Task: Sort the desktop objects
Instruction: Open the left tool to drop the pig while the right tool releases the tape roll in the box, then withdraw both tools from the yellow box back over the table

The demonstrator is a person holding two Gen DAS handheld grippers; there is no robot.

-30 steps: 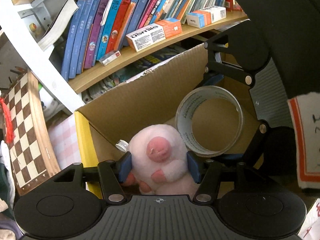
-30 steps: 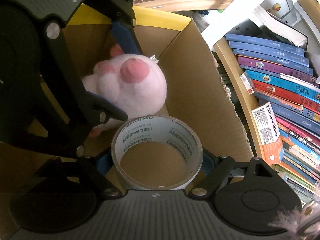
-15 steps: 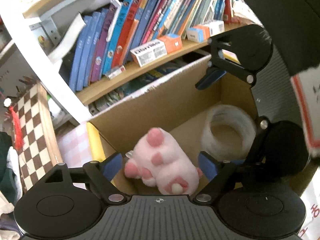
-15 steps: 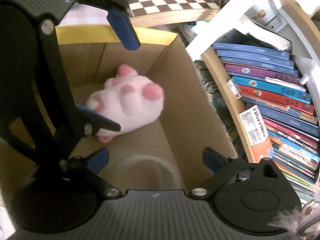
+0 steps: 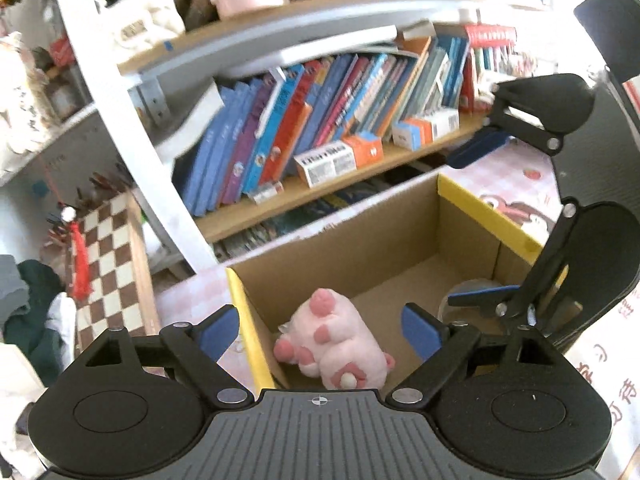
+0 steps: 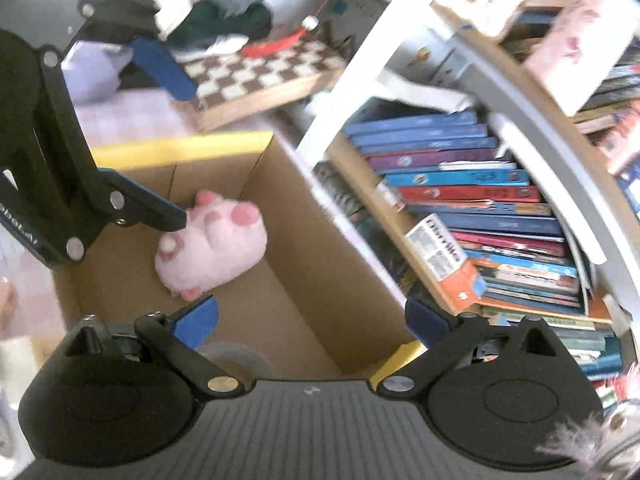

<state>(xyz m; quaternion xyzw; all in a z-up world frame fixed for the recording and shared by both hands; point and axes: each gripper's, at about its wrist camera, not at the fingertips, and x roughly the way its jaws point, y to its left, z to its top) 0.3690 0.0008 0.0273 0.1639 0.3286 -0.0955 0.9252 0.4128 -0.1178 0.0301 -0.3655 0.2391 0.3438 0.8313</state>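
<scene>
A lived-in home room: crowded bookshelf, chessboard, cardboard box on patterned tablecloth.

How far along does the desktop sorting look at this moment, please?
Done: the pink plush toy and the tape roll lie in the cardboard box. In hand: nothing; the left gripper and right gripper, jaws just opened, are empty. Left: no other loose objects are visible.

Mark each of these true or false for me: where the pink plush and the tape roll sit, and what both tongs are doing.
1. The pink plush lies inside the cardboard box. True.
2. The left tongs grip the plush. False: open, empty.
3. The tape roll lies in the box. True.
4. The right tongs hold the tape roll. False: open, nothing between them.
5. The chessboard is inside the box. False: it stands outside.
</scene>
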